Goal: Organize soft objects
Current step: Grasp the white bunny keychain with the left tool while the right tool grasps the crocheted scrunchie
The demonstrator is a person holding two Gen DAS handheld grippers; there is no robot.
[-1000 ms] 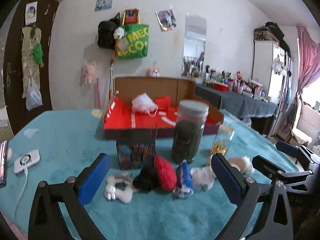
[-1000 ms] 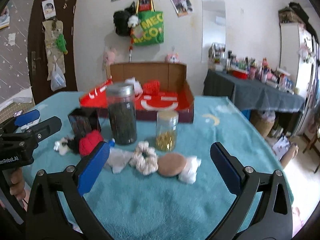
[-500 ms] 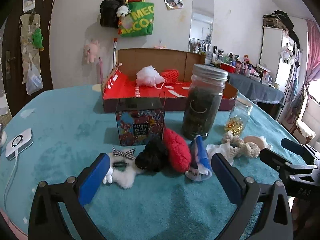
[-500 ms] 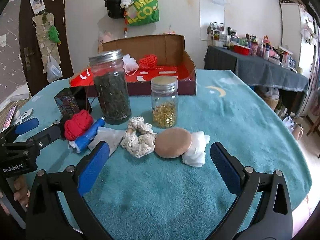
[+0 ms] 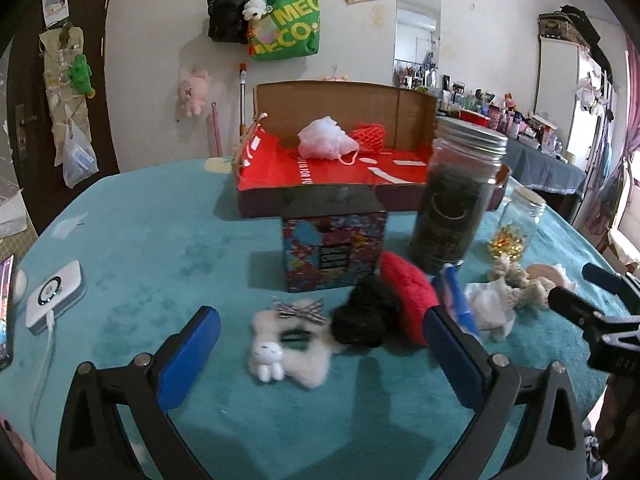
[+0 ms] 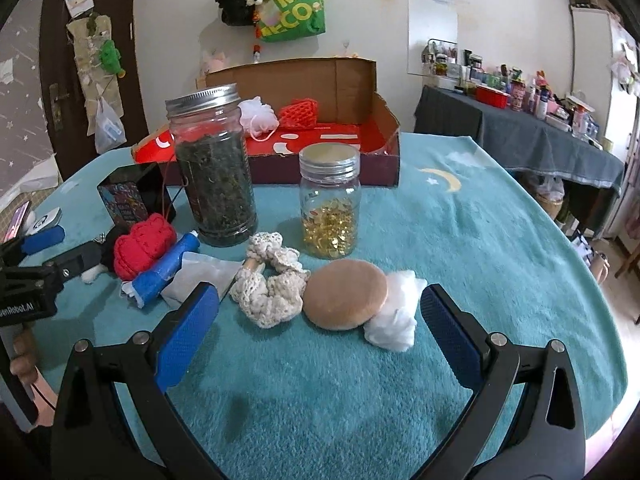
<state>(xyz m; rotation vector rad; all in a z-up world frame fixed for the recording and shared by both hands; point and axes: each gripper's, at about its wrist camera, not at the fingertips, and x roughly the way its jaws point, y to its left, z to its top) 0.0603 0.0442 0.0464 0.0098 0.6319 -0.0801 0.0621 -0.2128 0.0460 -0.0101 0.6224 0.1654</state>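
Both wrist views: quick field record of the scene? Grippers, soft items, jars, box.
left gripper: open, holding nothing, over the white plush scrunchie
right gripper: open, holding nothing, in front of the tan round puff
soft items on cloth: black scrunchie, red knit piece, cream lace scrunchie, white cotton wad
jars: tall dark-filled jar and small jar of gold capsules, both upright, lidded
red box: open, holds white mesh pouf and red net item
surface: teal tablecloth
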